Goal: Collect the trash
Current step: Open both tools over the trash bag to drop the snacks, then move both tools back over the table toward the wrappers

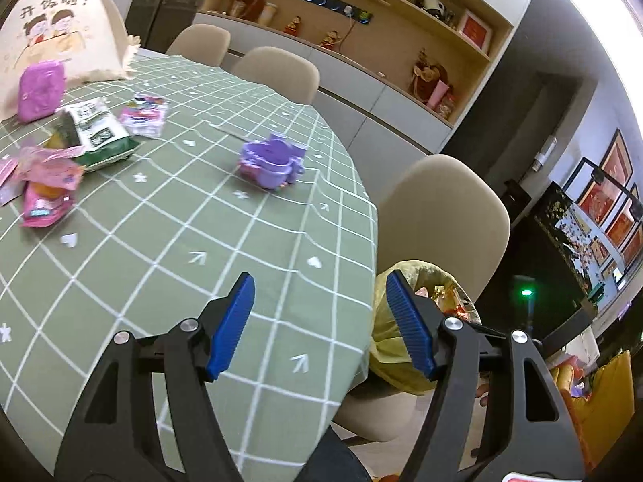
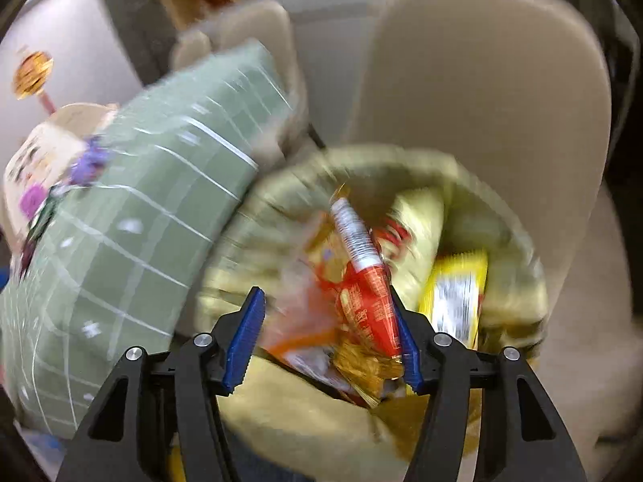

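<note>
My left gripper [image 1: 318, 277] hangs open and empty over the near right edge of the green checked table [image 1: 181, 261]. Far left on that table lie pink wrappers [image 1: 48, 184], a green-and-white snack bag [image 1: 100, 132] and a pink-and-white wrapper [image 1: 146, 114]. Beside the table edge stands a bin with a yellow liner [image 1: 381, 353]. In the blurred right wrist view my right gripper [image 2: 324, 292] is open directly above this bin [image 2: 514, 281]. A red-and-white wrapper [image 2: 361, 277] lies loose between its fingers, close to the right pad, on top of a yellow packet [image 2: 458, 293] and other trash.
A purple plastic toy [image 1: 273, 160] sits mid-table. A purple pouch [image 1: 40, 90] and a printed canvas bag [image 1: 60, 32] stand at the far left. Beige chairs [image 1: 438, 217] ring the table, one right behind the bin [image 2: 482, 80]. Shelving lines the back wall.
</note>
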Demonstrator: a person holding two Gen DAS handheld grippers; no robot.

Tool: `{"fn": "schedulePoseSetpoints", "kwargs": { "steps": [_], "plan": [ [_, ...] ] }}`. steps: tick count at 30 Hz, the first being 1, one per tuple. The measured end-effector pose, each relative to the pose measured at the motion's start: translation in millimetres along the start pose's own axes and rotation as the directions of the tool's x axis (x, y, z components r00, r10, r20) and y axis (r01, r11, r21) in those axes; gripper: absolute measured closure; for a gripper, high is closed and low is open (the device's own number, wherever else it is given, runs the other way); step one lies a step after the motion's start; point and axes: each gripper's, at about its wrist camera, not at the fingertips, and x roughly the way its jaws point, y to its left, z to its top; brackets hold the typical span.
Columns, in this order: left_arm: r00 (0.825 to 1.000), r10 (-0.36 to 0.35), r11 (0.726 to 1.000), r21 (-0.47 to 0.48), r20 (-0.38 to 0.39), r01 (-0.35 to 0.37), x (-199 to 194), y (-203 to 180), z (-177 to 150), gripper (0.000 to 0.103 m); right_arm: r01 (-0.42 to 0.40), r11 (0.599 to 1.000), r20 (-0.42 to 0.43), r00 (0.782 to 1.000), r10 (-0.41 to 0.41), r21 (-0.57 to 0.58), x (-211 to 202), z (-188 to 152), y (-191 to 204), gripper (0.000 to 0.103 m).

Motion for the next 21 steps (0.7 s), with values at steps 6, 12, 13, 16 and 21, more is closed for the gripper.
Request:
{"fn": "schedulePoseSetpoints", "kwargs": {
  "steps": [6,12,13,16,21],
  "plan": [
    [1.000,0.006,1.000,-0.014,0.001,-0.006,-3.1,10.0,-3.3,0.038,0.190,0.978,0.049,0.981,-0.186,-0.090,0.8,-2.3,-1.1,0.047],
    [1.000,0.013,1.000,-0.018,-0.006,-0.013,-0.1,13.0,-4.2,0.038,0.139,0.975,0.200,0.974,-0.103,-0.176,-57.0,-6.4,22.5,0.047],
    [1.000,0.013,1.000,-0.017,-0.007,-0.013,0.1,13.0,-4.7,0.038,0.130,0.975,0.219,0.972,-0.090,-0.179,-67.0,-7.5,25.8,0.047],
    [1.000,0.012,1.000,-0.011,-0.005,-0.012,-2.8,14.9,-5.5,0.038,0.094,0.975,0.298,0.954,-0.030,-0.201,-96.5,-8.6,40.0,0.047],
    [0.998,0.056,0.998,0.002,0.037,-0.056,-20.4,31.3,0.5,0.038,-0.043,0.957,0.335,0.931,0.142,-0.286,-118.3,-9.8,86.1,0.047]
  ]
}}
